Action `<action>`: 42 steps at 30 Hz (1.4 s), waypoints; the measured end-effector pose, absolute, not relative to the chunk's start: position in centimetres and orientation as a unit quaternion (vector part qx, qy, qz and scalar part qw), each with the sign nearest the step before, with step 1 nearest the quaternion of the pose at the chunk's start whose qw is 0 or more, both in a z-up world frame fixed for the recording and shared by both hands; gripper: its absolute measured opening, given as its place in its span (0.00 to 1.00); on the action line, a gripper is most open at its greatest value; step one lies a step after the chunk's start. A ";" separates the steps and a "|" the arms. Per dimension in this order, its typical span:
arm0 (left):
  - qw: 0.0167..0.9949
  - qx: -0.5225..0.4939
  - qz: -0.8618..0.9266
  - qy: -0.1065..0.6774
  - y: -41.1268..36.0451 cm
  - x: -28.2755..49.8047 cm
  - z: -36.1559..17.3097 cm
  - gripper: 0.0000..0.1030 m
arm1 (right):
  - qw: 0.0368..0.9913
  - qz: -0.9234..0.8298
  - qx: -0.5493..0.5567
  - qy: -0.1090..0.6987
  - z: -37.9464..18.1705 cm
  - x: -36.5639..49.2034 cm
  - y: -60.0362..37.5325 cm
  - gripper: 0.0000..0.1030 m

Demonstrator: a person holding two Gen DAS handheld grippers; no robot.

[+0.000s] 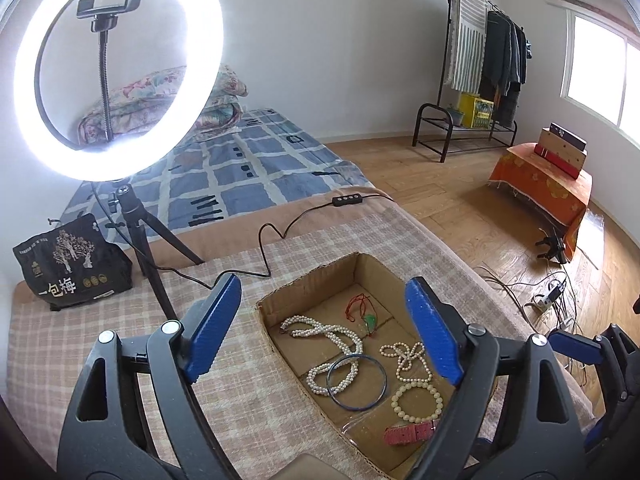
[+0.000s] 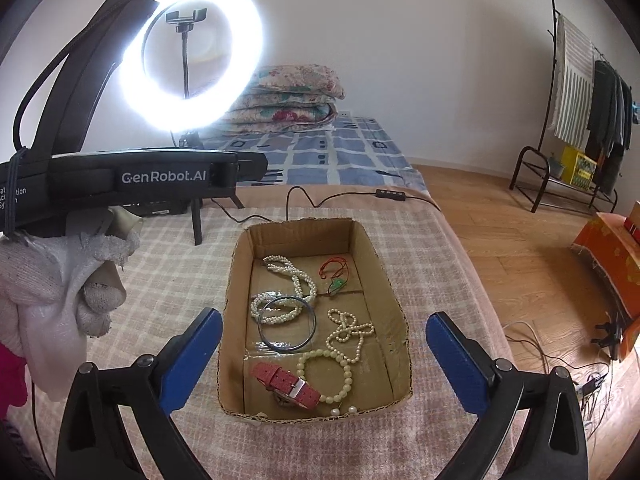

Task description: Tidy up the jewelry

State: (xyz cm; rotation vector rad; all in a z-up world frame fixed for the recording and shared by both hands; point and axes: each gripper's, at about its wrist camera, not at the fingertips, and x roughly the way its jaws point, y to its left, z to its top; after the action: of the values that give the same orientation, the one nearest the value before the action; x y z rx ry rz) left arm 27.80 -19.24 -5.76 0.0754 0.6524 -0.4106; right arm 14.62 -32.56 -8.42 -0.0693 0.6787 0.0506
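Your left claw is spread wide apart, holding nothing, hovering over the near-left part of the cardboard box. Your right claw is also wide apart and empty, over the box's near end.

All the jewelry lies inside the box, which sits on the plaid-covered surface. Long pearl necklace at back left, its lower loops touching the metal bangle, which overlaps them. Red cord with green pendant at back right, apart from the pearls. Smaller knotted pearl strand mid-right, touching the cream bead bracelet below it. Pink watch strap at the near end, overlapping the bracelet's left edge.

Your gloved left hand grips the black handle at left in the right wrist view. Ring light on its tripod stands lit behind the box, its cable running across the surface. Black snack bag at far left.
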 end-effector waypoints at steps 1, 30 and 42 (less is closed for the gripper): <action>0.927 0.037 -0.199 0.317 -19.1 27.6 -5.6 0.85 | 0.943 0.024 -0.035 0.331 -8.2 14.5 -32.5 1.00; 0.950 0.034 -0.159 0.266 -9.6 18.0 0.0 0.93 | 0.958 -0.023 -0.055 0.281 -2.9 10.0 -29.3 1.00; 0.955 0.055 -0.161 0.244 -7.0 11.8 0.2 0.99 | 0.964 -0.038 -0.051 0.258 -1.3 7.7 -28.2 1.00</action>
State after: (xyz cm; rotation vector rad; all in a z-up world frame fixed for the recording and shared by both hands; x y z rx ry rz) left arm 11.82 -6.96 0.20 0.1121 0.4956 -0.3276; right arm 7.74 -28.16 -1.33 -0.1024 0.5216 -0.0765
